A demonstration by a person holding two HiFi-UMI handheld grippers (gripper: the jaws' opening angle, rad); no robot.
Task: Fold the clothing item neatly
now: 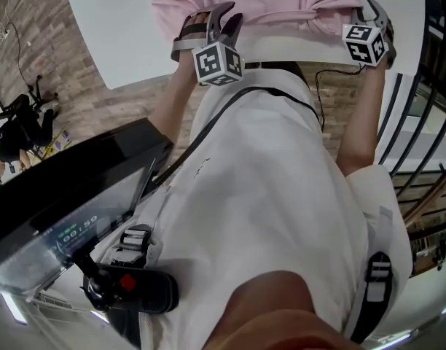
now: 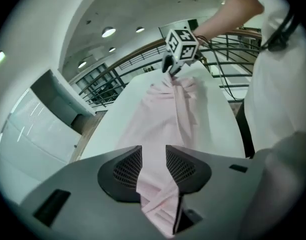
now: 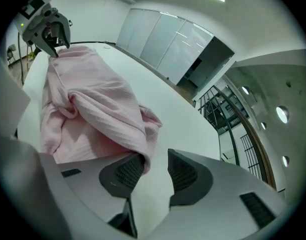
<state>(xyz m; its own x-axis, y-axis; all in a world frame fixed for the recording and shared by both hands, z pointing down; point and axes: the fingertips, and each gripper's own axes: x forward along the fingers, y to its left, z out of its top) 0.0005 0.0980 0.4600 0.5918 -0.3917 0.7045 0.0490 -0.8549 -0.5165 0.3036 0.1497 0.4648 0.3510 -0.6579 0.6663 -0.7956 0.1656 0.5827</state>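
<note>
Pink, finely ribbed cloth makes up the garment (image 1: 252, 2), which lies rumpled on the white table (image 1: 121, 28) at twelve o'clock in the head view, its near edge close to the table's rim; in the right gripper view it heaps into soft folds, with one thick fold across the top and a loose flap drooping toward the jaws; in the left gripper view it stretches as a long, narrow, creased band from one gripper to the other; the left gripper (image 2: 154, 166) pinches a gathered end of the garment, the fabric filling the gap between its jaws and bunching below them; in the head view it sits at eleven o'clock, tilted down at the cloth's near edge; the right gripper (image 3: 156, 169) has its jaws spread, bare table showing between them, the flap hanging at the inner face of the nine o'clock jaw, touching or not I cannot tell; it sits at one o'clock in the head view; the left forearm (image 1: 168, 100) and right forearm (image 1: 361, 122) reach forward, well apart, either side of a white shirt (image 1: 267, 195).
</note>
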